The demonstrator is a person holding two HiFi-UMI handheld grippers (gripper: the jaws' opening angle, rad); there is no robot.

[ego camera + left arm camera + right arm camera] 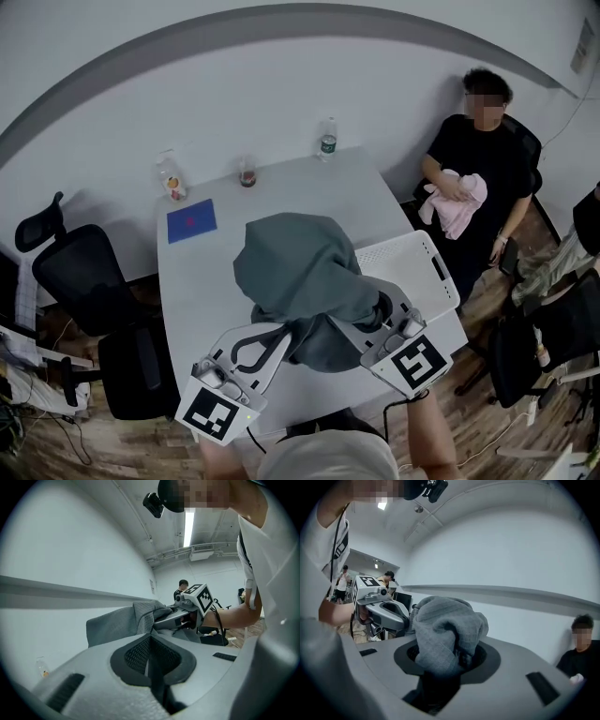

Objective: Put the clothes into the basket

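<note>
A grey garment (pixel 300 272) hangs bunched in the air above the white table (pixel 206 291), carried between both grippers. My left gripper (pixel 284 339) reaches into its lower left side from the near edge, jaws closed with the cloth (pixel 115 623) rising just past their tips. My right gripper (pixel 373 317) holds the lower right side; in the right gripper view a thick wad of the garment (pixel 445 625) is pinched between its jaws and bulges over them. A white basket (pixel 417 258) stands on the table's right side, just right of the hanging cloth, and looks empty.
At the table's far end stand two bottles (pixel 327 139) (pixel 172 178) and a small cup (pixel 247 174), with a blue pad (pixel 191 220) nearer. A seated person (pixel 478 159) holds a pink cloth (pixel 457 202) at the right. A black office chair (pixel 84 281) stands at the left.
</note>
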